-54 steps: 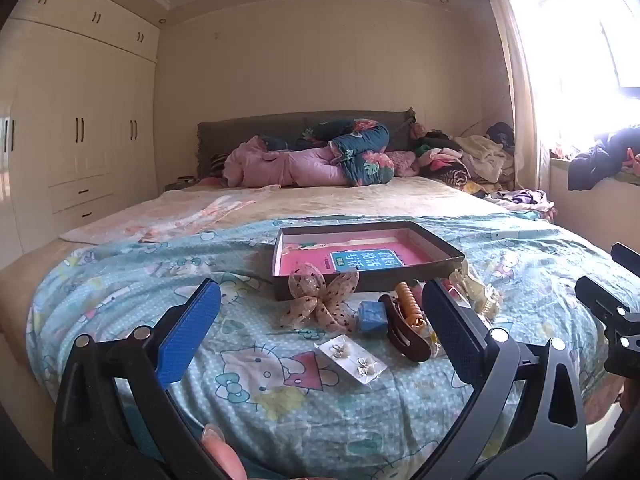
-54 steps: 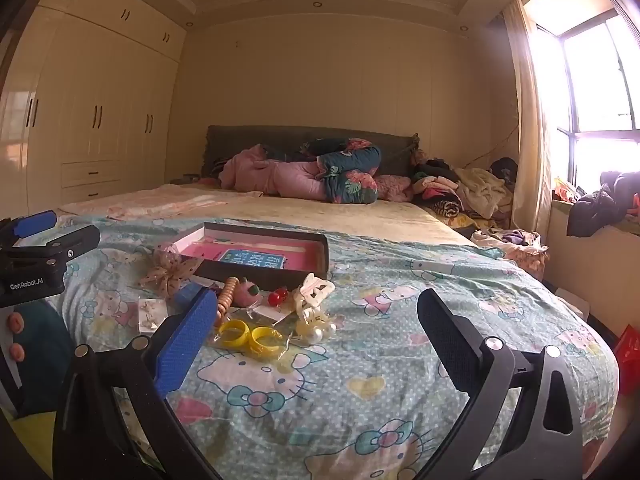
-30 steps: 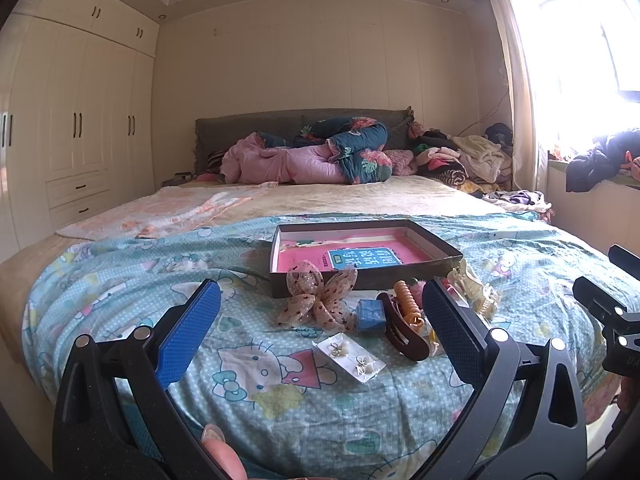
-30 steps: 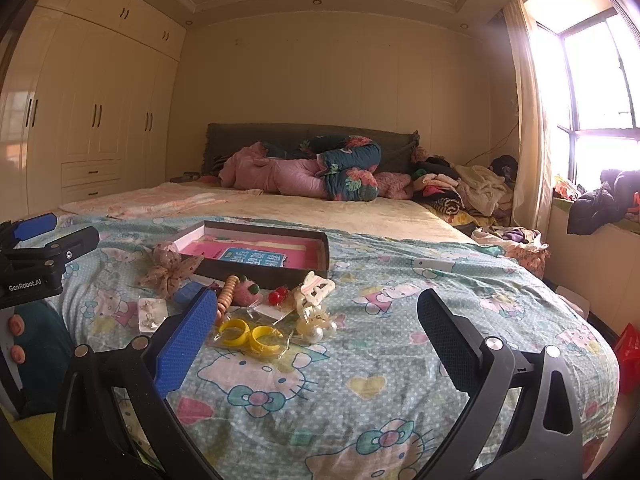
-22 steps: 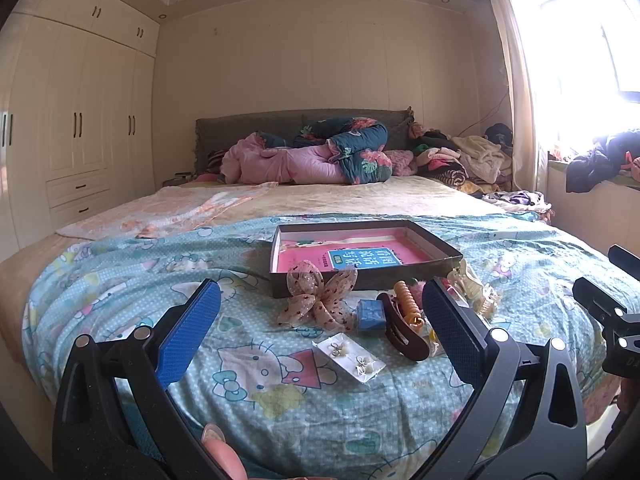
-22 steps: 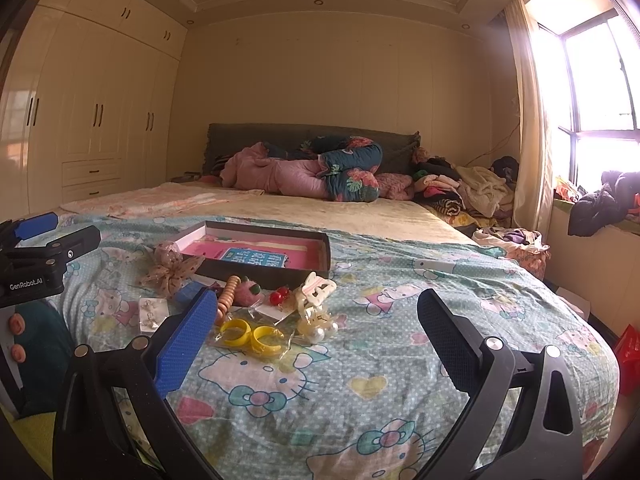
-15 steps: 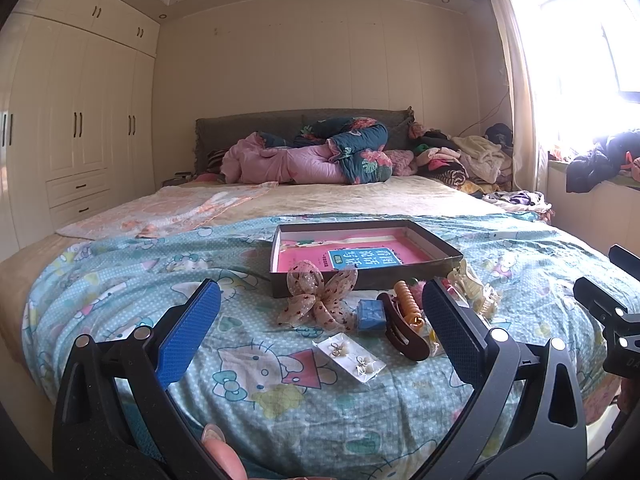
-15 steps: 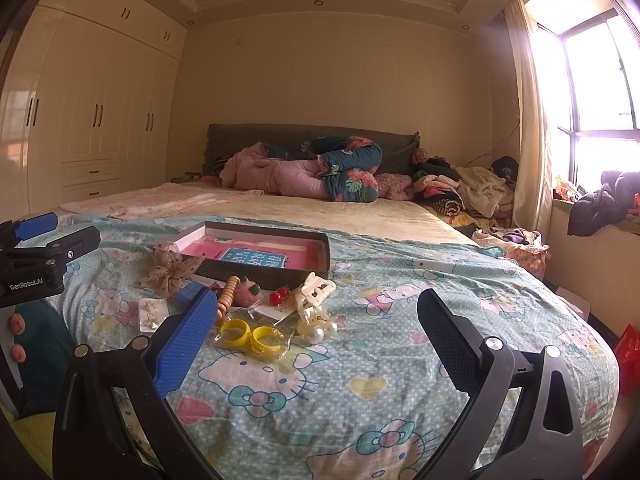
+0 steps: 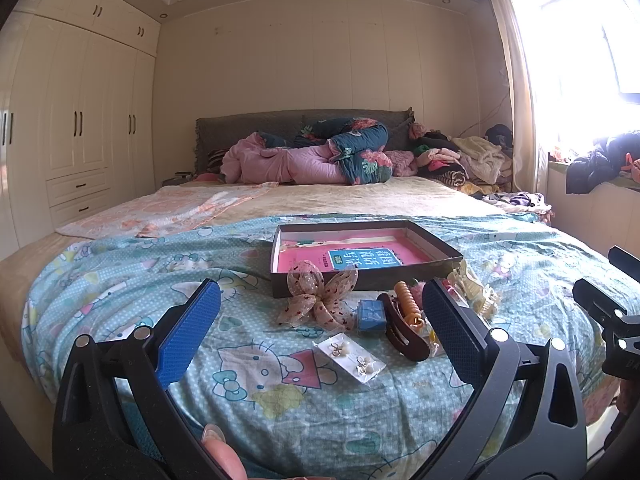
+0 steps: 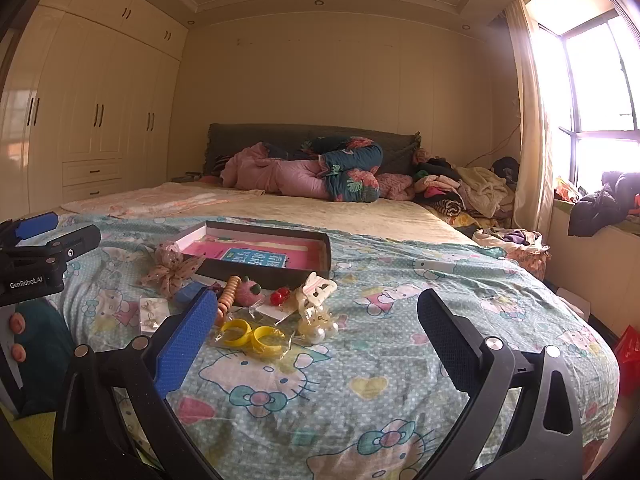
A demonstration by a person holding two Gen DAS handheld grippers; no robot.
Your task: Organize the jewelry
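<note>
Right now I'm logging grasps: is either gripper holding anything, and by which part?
Nothing is held. The left gripper and right gripper both stand open and empty above the blue cartoon-print bedspread.

Glossy brown plastic hair clip (image 9: 402, 334), cotton bedspread (image 9: 132, 276)

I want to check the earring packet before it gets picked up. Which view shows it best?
The left wrist view: the earring packet lies centered and unobstructed between the open fingers. In the right wrist view it sits small at the far left, its earrings hard to make out.
</note>
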